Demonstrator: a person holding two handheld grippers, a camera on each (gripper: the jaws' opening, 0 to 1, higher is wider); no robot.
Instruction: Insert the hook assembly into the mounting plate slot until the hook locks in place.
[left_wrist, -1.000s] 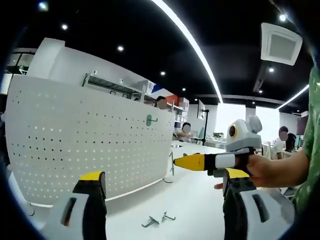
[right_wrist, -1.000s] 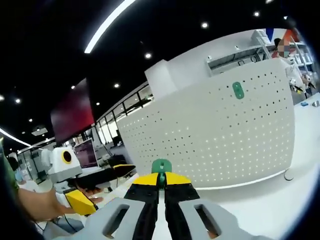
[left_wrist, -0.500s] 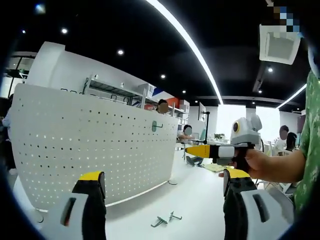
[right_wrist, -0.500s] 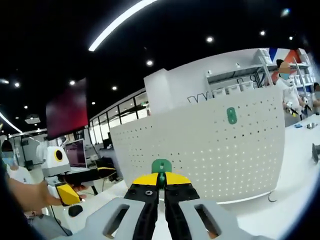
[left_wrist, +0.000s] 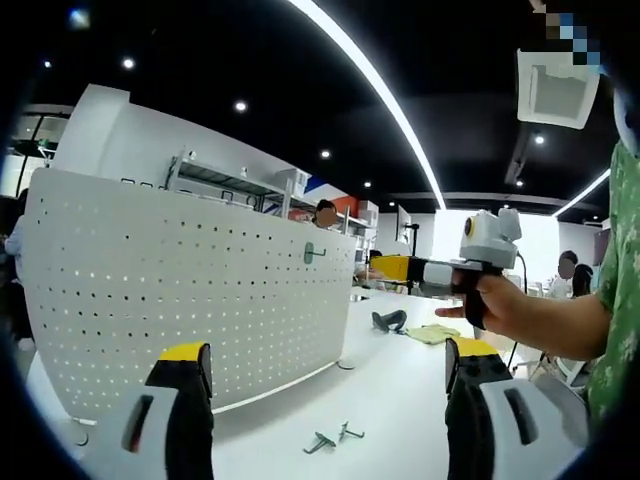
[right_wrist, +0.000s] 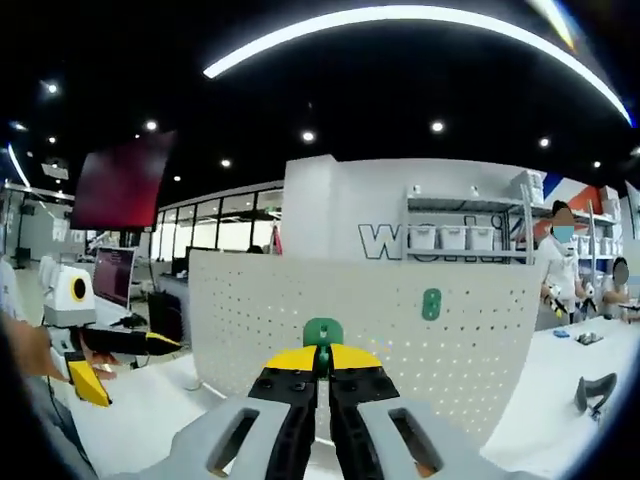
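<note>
where the right gripper (right_wrist: 322, 372) pinched its green hook (right_wrist: 323, 332) a second ago against a steeply slanted pegboard, the white pegboard (right_wrist: 340, 330) now stands level and square ahead of its jaws, so the camera has rolled upright and swung to face the panel. its jaws are pressed together on the hook assembly, whose green head sticks up just past the yellow tips. a second green hook (right_wrist: 431, 301) already hangs on the panel, up and to the right of the held one and well beyond it; earlier it sat further up the tilted board.

in the left gripper view, the left gripper (left_wrist: 325, 375) has its jaws spread wide apart with nothing between them, the same as before. the pegboard (left_wrist: 180, 300) fills the ground ahead and to the left of them, with the mounted hook (left_wrist: 311, 253) high on its far end. the right gripper (left_wrist: 415, 268) comes in from the right, held in a hand (left_wrist: 497, 303), and sits higher and nearer the board's far edge than half a second ago. two loose hooks (left_wrist: 330, 438) lie on the white table (left_wrist: 400, 390) between the left jaws, as before.
</note>
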